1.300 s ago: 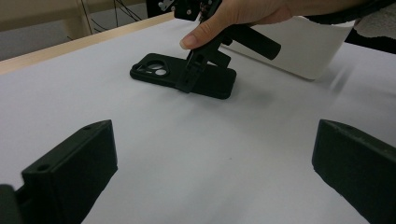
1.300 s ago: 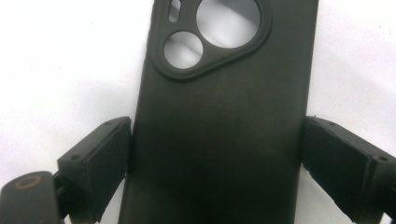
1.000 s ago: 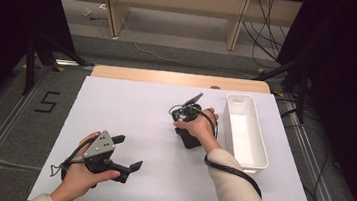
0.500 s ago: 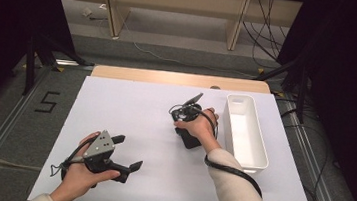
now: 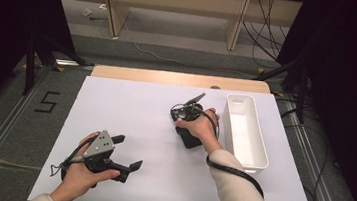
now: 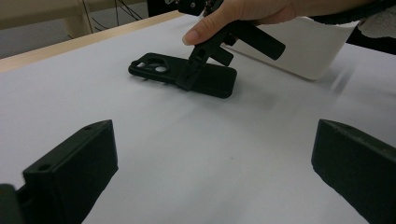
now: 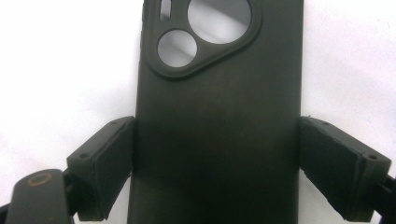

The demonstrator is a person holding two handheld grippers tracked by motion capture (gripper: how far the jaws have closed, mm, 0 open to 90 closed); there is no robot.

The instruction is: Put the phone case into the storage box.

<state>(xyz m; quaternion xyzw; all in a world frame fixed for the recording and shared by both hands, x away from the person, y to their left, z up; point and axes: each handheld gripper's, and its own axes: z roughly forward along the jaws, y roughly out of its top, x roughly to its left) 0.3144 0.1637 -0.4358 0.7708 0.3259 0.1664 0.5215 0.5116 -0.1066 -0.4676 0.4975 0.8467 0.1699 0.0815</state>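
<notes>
A black phone case lies flat on the white table, its camera holes pointing away from my right gripper. The right gripper's jaws have just been closing, and their pads now press on the case's two long edges. In the high view the case peeks out from under the right hand at the table's middle right. The left gripper view shows the case with one right finger planted against it. My left gripper rests near the front left, open, nothing between its jaws.
A long white bin stands just right of the right hand, its length running front to back. The white sheet covers the table; a wooden strip borders the far edge. Metal rails run along both sides.
</notes>
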